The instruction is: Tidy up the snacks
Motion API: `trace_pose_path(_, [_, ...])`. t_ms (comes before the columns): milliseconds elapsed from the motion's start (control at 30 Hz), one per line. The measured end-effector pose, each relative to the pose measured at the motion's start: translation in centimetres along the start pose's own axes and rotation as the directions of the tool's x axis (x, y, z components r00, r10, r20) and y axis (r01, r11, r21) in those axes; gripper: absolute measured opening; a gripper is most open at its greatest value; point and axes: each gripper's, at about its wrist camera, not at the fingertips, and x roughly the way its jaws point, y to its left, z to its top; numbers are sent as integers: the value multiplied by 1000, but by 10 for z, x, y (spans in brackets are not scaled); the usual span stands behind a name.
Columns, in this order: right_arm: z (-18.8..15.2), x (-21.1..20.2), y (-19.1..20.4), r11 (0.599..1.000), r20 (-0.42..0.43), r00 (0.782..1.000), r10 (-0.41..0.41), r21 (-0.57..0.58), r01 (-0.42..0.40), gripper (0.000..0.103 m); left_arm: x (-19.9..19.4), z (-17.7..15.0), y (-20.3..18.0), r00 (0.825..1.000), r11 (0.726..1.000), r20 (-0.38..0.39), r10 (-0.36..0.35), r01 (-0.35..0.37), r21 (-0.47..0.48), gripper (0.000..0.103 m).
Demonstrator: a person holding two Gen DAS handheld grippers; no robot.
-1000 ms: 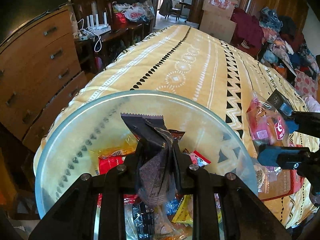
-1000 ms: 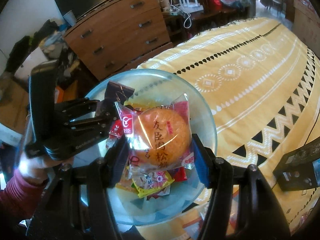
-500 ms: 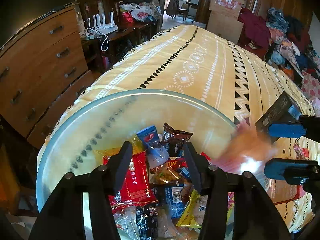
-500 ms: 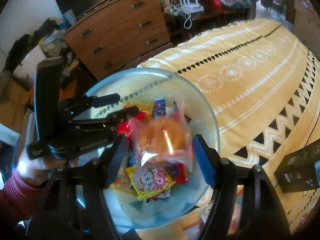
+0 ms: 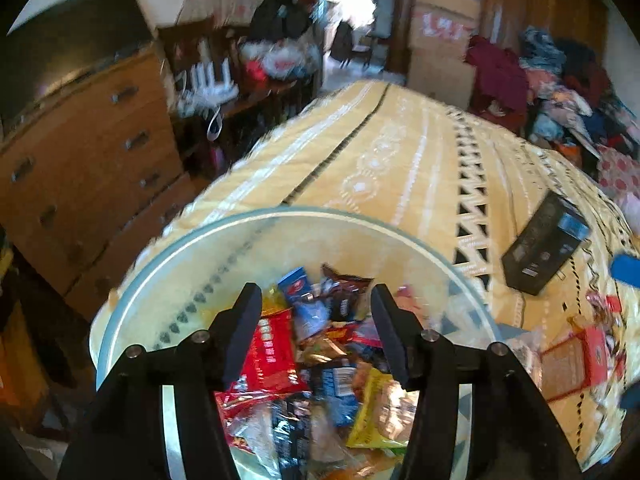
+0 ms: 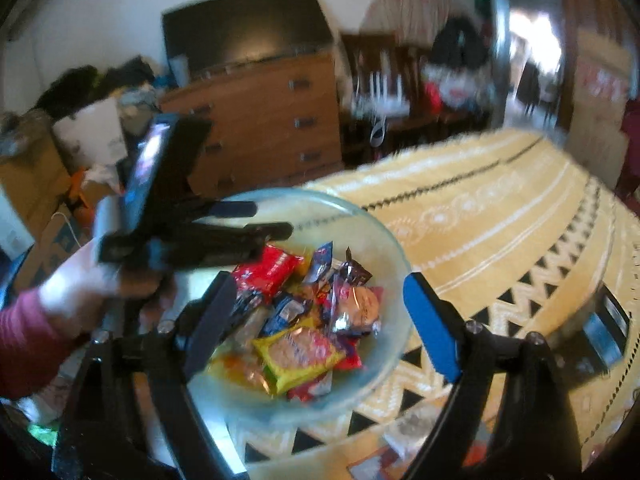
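A clear glass bowl (image 5: 280,213) full of wrapped snacks sits on the yellow patterned bedspread (image 5: 400,152). My left gripper (image 5: 316,300) hovers over its near side, jaws opening, with nothing between them; a red packet (image 5: 272,356) lies below. In the right wrist view my right gripper (image 6: 320,292) hangs above the bowl (image 6: 384,236), jaws opening wide and empty. The orange bun packet (image 6: 360,304) lies on the pile inside. The left gripper (image 6: 268,220) reaches in from the left, held by a hand (image 6: 80,284).
A black box (image 5: 544,248) lies on the bedspread right of the bowl, with loose snack packets (image 5: 572,360) nearer the front. A wooden dresser (image 6: 260,120) stands beyond the bed's left edge. Clothes and cartons crowd the far side of the room.
The left gripper let go of a dark wrapper and the right let go of the bun packet; both dropped into the bowl. Both grippers opened and drew back upward.
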Motion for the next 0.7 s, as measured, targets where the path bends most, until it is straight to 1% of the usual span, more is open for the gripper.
trace_pose_path(33, [-19, -20, 3, 1000, 41, 999, -12, 11, 12, 86, -8, -4, -9, 1000, 1000, 24, -13, 12, 25, 58])
trace_pose_path(100, [-57, -51, 4, 998, 80, 996, -38, 55, 34, 86, -30, -15, -37, 995, 994, 79, -66, 59, 97, 58])
trace_pose_path(133, [-83, -67, 2, 994, 82, 995, -63, 89, 56, 86, -41, -20, -51, 989, 987, 99, -110, 97, 129, 58])
trace_pose_path(167, [-102, -77, 0, 991, 74, 993, -88, 112, 79, 86, -54, -28, -72, 978, 972, 114, -175, 154, 176, 58])
trace_pose_path(200, [-126, -88, -4, 983, 53, 991, -124, 145, 115, 86, -64, -36, -88, 967, 958, 119, -225, 197, 208, 58])
trace_pose_path(233, [-150, -99, -10, 972, 24, 987, -156, 181, 150, 86, -73, -44, -106, 952, 937, 116, -285, 251, 241, 58])
trace_pose_path(267, [-179, -112, -19, 955, -16, 982, -188, 231, 187, 86, -81, -53, -125, 929, 908, 100, -355, 317, 274, 59])
trace_pose_path(300, [-205, -122, -30, 936, -62, 976, -211, 275, 219, 86, -89, -65, -147, 899, 869, 72, -432, 394, 300, 59])
trace_pose_path(333, [-231, -132, -44, 909, -121, 962, -244, 318, 270, 86, -94, -74, -165, 872, 837, 47, -486, 449, 314, 59])
trace_pose_path(367, [-249, -140, -57, 879, -164, 946, -280, 353, 322, 86, -99, -87, -190, 835, 788, 4, -550, 517, 334, 59])
trace_pose_path(400, [-269, -152, -74, 838, -204, 930, -305, 407, 364, 86, -101, -97, -208, 812, 757, -29, -583, 555, 345, 59])
trace_pose_path(433, [-282, -162, -90, 805, -222, 926, -305, 459, 376, 86, -101, -107, -227, 794, 732, -61, -605, 584, 351, 59])
trace_pose_path(467, [-297, -174, -111, 753, -255, 913, -320, 516, 408, 86, -99, -119, -248, 778, 707, -96, -621, 608, 360, 59])
trace_pose_path(500, [-306, -184, -131, 698, -295, 877, -378, 532, 480, 87, -96, -130, -267, 769, 688, -130, -625, 622, 373, 60])
trace_pose_path(533, [-308, -187, -144, 674, -317, 859, -403, 532, 512, 87, -91, -137, -279, 769, 684, -153, -621, 627, 373, 60])
trace_pose_path(567, [-309, -188, -164, 654, -347, 846, -406, 536, 534, 87, -83, -145, -293, 765, 683, -187, -617, 638, 356, 59])
trace_pose_path(600, [-309, -187, -183, 626, -372, 829, -419, 542, 560, 87, -76, -149, -303, 756, 681, -215, -618, 651, 335, 59])
trace_pose_path(633, [-307, -186, -196, 609, -377, 819, -432, 548, 573, 88, -70, -153, -309, 751, 683, -236, -617, 659, 314, 59])
trace_pose_path(667, [-304, -180, -213, 606, -388, 818, -423, 550, 575, 89, -62, -156, -316, 752, 693, -249, -610, 659, 294, 59])
trace_pose_path(700, [-301, -168, -232, 598, -421, 811, -406, 548, 584, 89, -58, -158, -319, 754, 699, -259, -604, 657, 282, 59])
